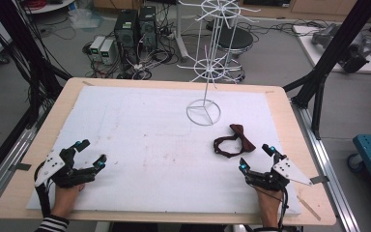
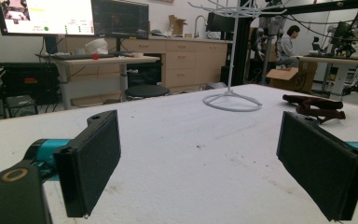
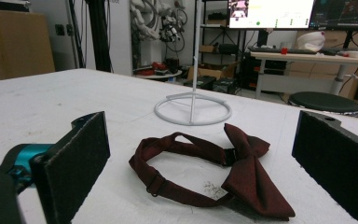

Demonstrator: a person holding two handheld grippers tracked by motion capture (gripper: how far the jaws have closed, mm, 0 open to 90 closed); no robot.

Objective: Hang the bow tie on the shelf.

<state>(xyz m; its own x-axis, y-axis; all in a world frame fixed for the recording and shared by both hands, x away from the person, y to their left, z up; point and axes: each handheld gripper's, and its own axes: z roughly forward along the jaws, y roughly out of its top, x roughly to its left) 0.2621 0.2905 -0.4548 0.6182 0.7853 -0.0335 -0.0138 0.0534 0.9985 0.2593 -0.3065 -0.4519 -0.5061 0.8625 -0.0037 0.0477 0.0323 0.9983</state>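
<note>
Both jaws wide open, empty; right gripper (image 1: 257, 157) just short of bow tie (image 1: 233, 142) (near mat's (image 1: 149, 140) right edge).

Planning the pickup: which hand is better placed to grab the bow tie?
Right. The right gripper sits open just before the bow tie, which lies ahead of its fingers. The left gripper is across the table.
</note>
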